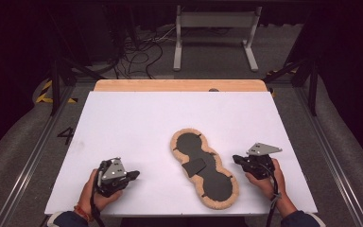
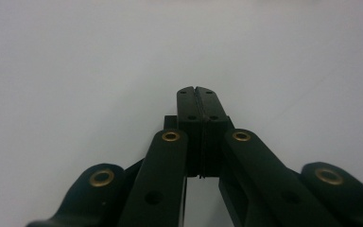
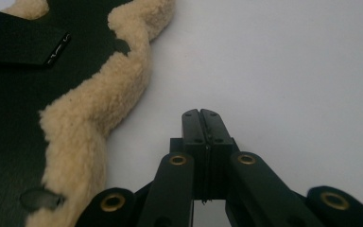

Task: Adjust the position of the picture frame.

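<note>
My left hand-held gripper (image 1: 133,176) is clenched: in the left gripper view its two black jaws are pressed flat together with nothing between them, and in front of them I see the bare white table (image 2: 75,61). In the high view this hand-held gripper is at the lower left of the frame, low over the table, in my left hand (image 1: 101,191), and it points toward the right side of the frame.

My right hand-held gripper (image 1: 236,159) is clenched too. In the right gripper view its jaws meet with no gap and hold nothing. In the high view it is at the lower right of the frame, in my right hand (image 1: 264,182), with its grey three-cornered plate on top, and it points toward the left.

Between both hand-held grippers lies the fleece pad (image 1: 203,168), a long flat piece with a narrow waist, dark on its upper face and with a cream woolly edge all around. It lies slanted, from the centre of the frame down toward the lower right. A small dark flap (image 1: 194,166) lies on its middle. In the right gripper view the woolly edge (image 3: 90,109) fills the left of the frame, near the jaw tips but apart from them. The left hand-held gripper is well apart from the pad.
</note>
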`<state>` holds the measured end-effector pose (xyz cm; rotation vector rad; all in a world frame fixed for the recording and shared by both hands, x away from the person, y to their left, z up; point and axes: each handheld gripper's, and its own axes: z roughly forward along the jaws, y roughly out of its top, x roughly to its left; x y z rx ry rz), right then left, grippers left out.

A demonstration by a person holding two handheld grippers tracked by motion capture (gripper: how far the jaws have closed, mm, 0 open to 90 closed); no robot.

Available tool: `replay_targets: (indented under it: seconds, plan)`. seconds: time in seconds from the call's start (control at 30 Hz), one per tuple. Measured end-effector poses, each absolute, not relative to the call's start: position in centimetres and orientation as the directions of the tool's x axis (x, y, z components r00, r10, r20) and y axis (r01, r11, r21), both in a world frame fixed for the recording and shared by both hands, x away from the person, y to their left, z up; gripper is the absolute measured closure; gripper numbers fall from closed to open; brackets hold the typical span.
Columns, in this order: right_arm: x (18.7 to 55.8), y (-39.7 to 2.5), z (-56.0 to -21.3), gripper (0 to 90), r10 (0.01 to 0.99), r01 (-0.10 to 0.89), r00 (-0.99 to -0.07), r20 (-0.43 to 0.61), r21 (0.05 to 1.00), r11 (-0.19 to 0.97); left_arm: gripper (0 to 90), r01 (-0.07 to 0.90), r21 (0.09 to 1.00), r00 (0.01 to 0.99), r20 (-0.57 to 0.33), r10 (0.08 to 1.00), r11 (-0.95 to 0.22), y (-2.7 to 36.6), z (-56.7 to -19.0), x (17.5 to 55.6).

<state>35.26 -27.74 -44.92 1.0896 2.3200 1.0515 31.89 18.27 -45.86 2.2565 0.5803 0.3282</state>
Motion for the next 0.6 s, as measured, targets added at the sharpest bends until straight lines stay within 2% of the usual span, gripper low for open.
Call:
replay_targets:
  seconds: [0.17, 0.5, 0.6]
  plan:
    - [37.0, -26.1, -45.2, 90.0, 0.748, 0.503, -0.664, -0.009, 0.734, 0.455, 90.0, 0.252, 0.721, 0.91, 0.051, 0.411, -0.646, 14.5, -46.1, 33.2]
    - [39.3, -23.7, -45.5, 90.0, 0.695, 0.499, -0.718, 0.037, 0.724, 0.476, 90.0, 0.237, 0.707, 0.926, 0.043, 0.376, -0.666, 11.3, -46.3, 34.8]
    - [39.4, -22.9, -45.4, 90.0, 0.697, 0.497, -0.716, 0.018, 0.715, 0.492, 90.0, 0.22, 0.704, 0.934, 0.047, 0.354, -0.675, 10.7, -46.3, 34.5]
